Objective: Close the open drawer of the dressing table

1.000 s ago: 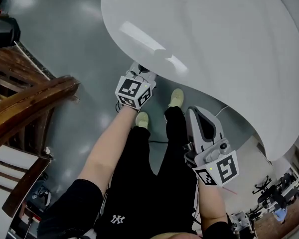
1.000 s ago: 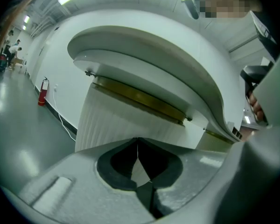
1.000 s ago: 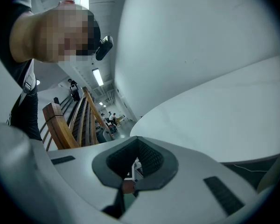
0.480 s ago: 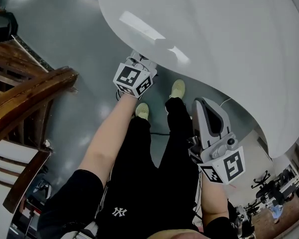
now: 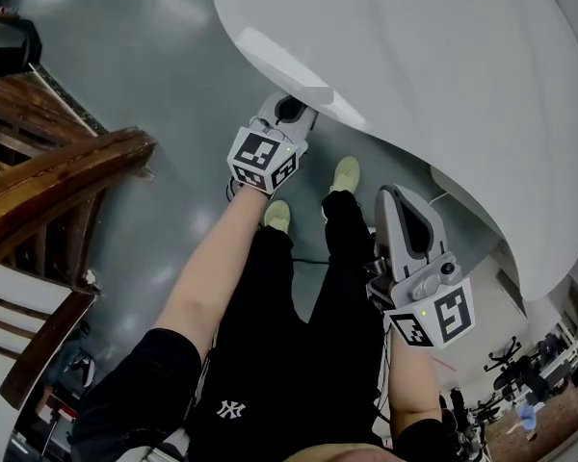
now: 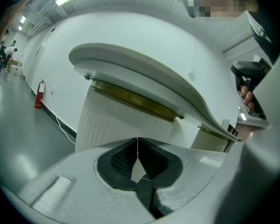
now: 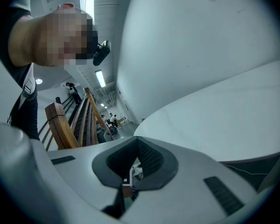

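Note:
The white dressing table (image 5: pixel 443 75) fills the upper right of the head view with its curved top. My left gripper (image 5: pixel 291 110) is shut, its tips just under the table's near edge. From the left gripper view, the shut left gripper (image 6: pixel 137 138) faces the table's overhanging top (image 6: pixel 144 73), a gold band (image 6: pixel 130 99) and a fluted white front (image 6: pixel 112 125). No open drawer shows in any view. My right gripper (image 5: pixel 405 200) is shut and empty, held lower beside the person's leg. Seen from the right gripper view, the right gripper (image 7: pixel 136 138) points along the table's white surface (image 7: pixel 214 106).
A dark wooden chair (image 5: pixel 58 191) stands at the left on the grey floor (image 5: pixel 154 65); it also shows as a wooden chair (image 7: pixel 60 120) in the right gripper view. The person's legs and shoes (image 5: pixel 345 174) are below the table edge. A red fire extinguisher (image 6: pixel 38 94) stands by the far wall.
My left gripper has moved up and forward, closer under the table's edge. The right gripper has shifted only slightly. Both stay shut.

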{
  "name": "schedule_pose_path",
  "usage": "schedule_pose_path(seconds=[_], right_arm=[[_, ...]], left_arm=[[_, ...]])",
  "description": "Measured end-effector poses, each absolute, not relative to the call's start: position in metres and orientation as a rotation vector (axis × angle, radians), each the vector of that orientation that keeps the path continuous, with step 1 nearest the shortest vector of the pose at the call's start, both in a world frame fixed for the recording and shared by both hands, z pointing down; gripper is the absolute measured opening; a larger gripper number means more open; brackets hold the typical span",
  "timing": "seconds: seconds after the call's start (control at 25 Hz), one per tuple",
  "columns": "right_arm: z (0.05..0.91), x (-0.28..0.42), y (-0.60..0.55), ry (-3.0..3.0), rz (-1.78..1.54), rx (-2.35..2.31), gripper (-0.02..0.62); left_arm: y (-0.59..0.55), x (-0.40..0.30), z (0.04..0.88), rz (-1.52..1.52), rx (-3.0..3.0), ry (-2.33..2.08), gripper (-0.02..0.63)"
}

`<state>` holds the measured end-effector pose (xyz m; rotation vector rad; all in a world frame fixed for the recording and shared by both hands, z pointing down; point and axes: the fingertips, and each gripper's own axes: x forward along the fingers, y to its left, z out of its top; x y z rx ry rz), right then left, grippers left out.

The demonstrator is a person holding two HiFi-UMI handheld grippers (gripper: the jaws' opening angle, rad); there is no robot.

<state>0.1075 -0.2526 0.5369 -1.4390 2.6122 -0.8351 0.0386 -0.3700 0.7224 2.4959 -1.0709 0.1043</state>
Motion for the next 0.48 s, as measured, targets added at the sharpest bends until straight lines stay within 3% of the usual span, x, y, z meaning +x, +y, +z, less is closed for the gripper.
schedule_pose_path(seconds=[0.48], right_arm=[[0.478, 0.086, -0.235, 2.589, -0.79, -1.446, 0.014]], left_arm=[[-0.289, 0.022, 0.611, 0.127, 2.544, -0.964, 0.009]])
